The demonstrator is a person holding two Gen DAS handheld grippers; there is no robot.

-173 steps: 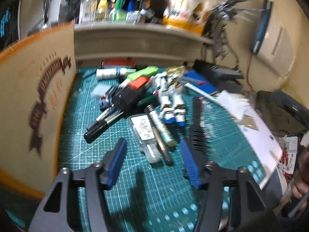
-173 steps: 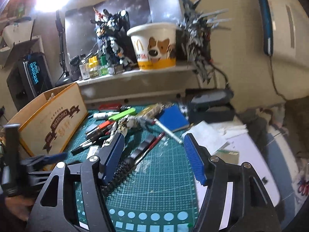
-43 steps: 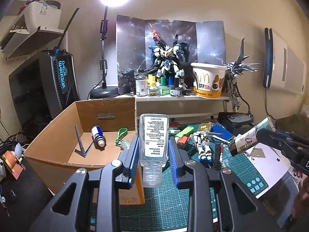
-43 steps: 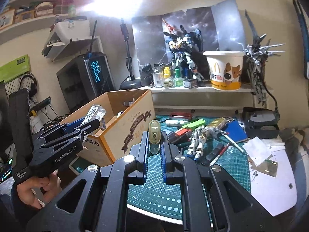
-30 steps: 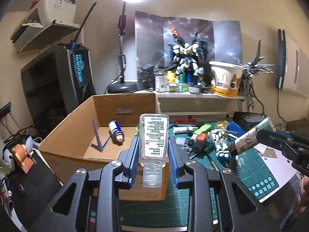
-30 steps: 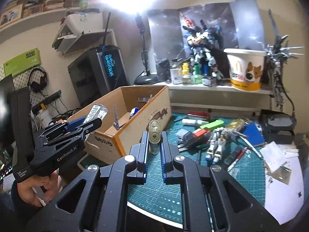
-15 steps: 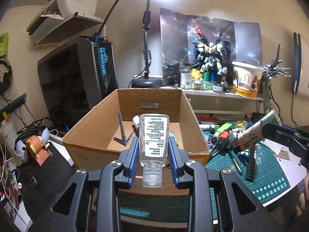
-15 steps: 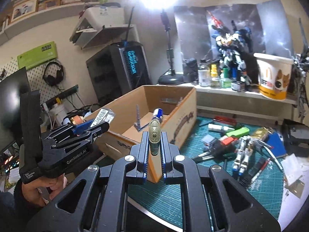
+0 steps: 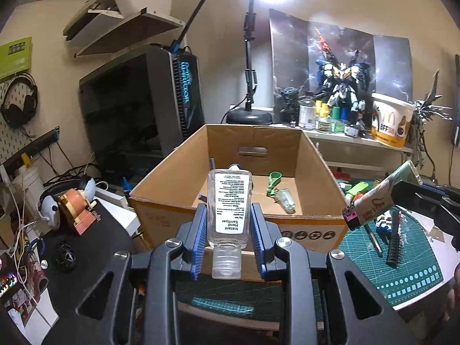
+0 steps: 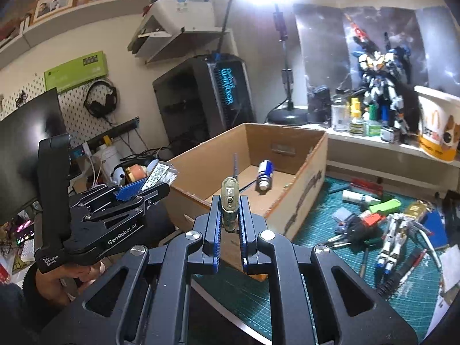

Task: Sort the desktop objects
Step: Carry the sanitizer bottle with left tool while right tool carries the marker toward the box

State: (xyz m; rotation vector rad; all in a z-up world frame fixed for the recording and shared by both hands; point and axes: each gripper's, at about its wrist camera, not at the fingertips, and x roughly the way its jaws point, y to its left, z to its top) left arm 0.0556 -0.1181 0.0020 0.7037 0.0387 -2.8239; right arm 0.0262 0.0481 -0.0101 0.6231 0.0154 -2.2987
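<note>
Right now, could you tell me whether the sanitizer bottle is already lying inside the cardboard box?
No, the sanitizer bottle is clamped cap-down in the left gripper, held in front of the box.

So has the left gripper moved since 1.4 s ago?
Yes. The left gripper, shut on the sanitizer, has swung left: the box, then off to its left, now sits straight ahead of it.

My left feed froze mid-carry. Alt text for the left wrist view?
The left gripper clamps a clear hand sanitizer bottle, cap toward the camera, in front of an open cardboard box. At right, the right gripper holds a tube beside the box.
</note>
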